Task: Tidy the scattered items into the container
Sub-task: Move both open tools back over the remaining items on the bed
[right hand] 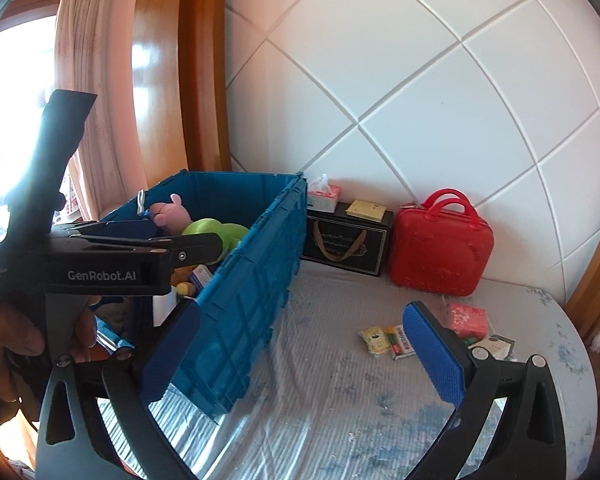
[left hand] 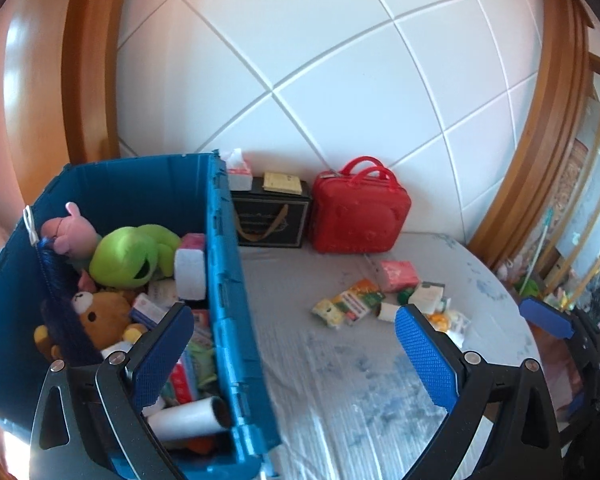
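Bright window (right hand: 12, 92) glare at left; fisheye-curved edges, slight blur.

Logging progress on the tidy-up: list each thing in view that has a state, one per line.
Left gripper: open, empty, over the crate's edge.
Right gripper: open, empty.
Blue crate: lid off, partly filled with toys and packets.
Red case: shut, upright against the wall.
Black box: shut.
Tissue box: tissue sticking out.
Small packets: loose on the bed.
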### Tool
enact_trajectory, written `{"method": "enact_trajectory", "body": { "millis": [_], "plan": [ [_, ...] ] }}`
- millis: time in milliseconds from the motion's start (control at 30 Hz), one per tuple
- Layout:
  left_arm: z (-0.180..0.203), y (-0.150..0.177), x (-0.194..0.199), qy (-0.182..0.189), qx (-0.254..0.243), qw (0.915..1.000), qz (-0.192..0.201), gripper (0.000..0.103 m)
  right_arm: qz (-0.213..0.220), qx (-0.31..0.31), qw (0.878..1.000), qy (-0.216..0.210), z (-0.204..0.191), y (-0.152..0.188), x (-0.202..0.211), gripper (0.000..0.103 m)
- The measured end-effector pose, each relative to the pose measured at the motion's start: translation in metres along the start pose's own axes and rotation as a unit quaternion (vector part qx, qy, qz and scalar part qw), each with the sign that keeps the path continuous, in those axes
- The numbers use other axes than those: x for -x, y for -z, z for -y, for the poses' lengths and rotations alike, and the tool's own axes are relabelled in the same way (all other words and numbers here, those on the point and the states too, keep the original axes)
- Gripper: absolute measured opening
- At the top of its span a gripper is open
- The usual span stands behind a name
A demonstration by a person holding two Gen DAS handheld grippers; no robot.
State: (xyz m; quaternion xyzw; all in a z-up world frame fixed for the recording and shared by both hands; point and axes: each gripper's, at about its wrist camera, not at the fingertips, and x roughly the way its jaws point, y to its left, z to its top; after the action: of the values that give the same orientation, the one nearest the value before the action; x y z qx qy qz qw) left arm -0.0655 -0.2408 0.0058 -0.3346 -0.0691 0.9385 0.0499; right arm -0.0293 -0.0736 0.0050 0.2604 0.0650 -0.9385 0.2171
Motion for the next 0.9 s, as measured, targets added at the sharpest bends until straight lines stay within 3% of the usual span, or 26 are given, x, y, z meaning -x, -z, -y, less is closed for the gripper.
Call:
{"method": "enact_trajectory", "body": {
  "millis": [433, 667, 900],
  "plan": [
    [0.169, 0.015, -0.077, 0.023, -0.038, 0.9976, -0.053, 0.102, -0.045, -0.055, 0.996, 0.058, 0.186, 0.071, 0.039, 0.103],
    [0.224, 0.039, -0.132, 0.025, -0.06, 0.9941, -0.087, 0.102, -0.079, -0.083, 0.99, 0.079, 0.268, 0.11, 0.037, 0.103],
    [0.268, 0.06, -0.194, 0.026, -0.096, 0.9884, -0.116, 0.102, -0.106, -0.103, 0.985, 0.094, 0.324, 0.144, 0.022, 0.103]
  ]
}}
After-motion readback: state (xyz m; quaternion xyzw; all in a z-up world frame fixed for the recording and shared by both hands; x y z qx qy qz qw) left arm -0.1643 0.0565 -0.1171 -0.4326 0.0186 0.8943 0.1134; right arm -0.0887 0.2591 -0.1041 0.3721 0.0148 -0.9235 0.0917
